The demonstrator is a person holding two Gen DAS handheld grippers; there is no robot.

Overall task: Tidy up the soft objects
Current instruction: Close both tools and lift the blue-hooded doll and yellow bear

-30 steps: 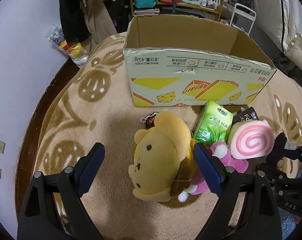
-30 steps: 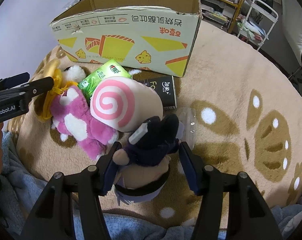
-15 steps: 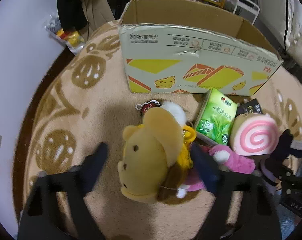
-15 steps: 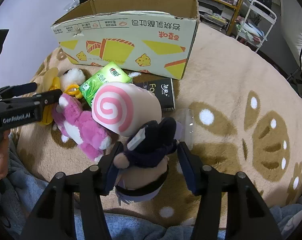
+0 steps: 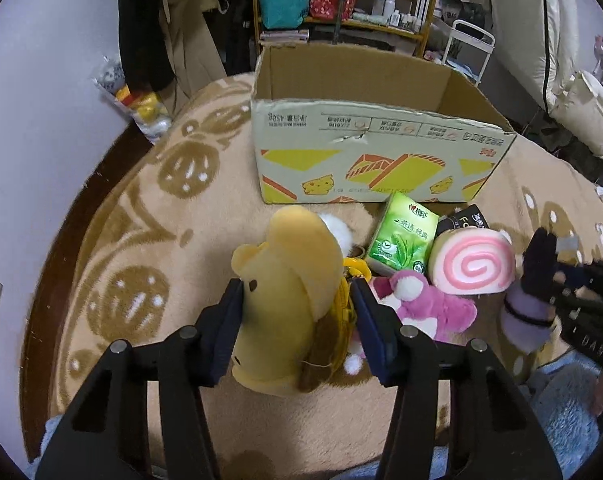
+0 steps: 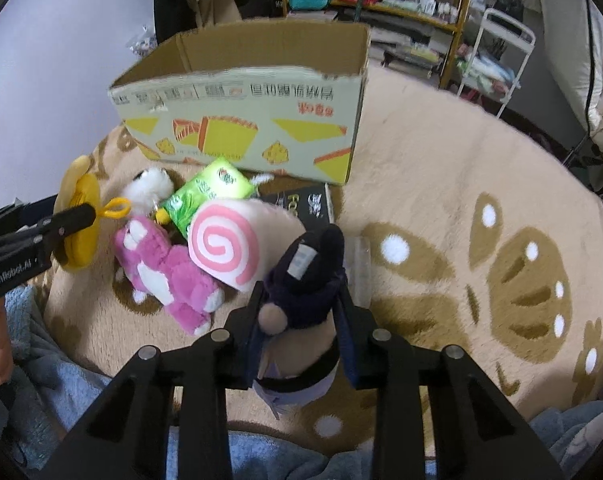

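Note:
My left gripper [image 5: 297,300] is shut on the yellow bear plush [image 5: 289,292], squeezing it and holding it above the rug. My right gripper [image 6: 299,304] is shut on the dark purple doll [image 6: 305,280], lifted slightly; it also shows in the left wrist view [image 5: 533,292]. On the rug lie a pink bear plush [image 6: 165,268], a pink swirl roll cushion [image 6: 237,248], a green tissue pack [image 6: 205,196] and a black packet [image 6: 309,206]. An open cardboard box [image 5: 373,152] stands behind them.
The beige patterned rug [image 6: 481,220] spreads to the right. A white fluffy keychain [image 6: 149,188] lies by the box. A blue blanket [image 6: 53,380] lies at the near edge. Shelves [image 5: 341,4] and a white rack [image 6: 497,52] stand beyond the box.
My left gripper closed on the yellow bear and raised it. My right gripper closed tighter on the purple doll and lifted it.

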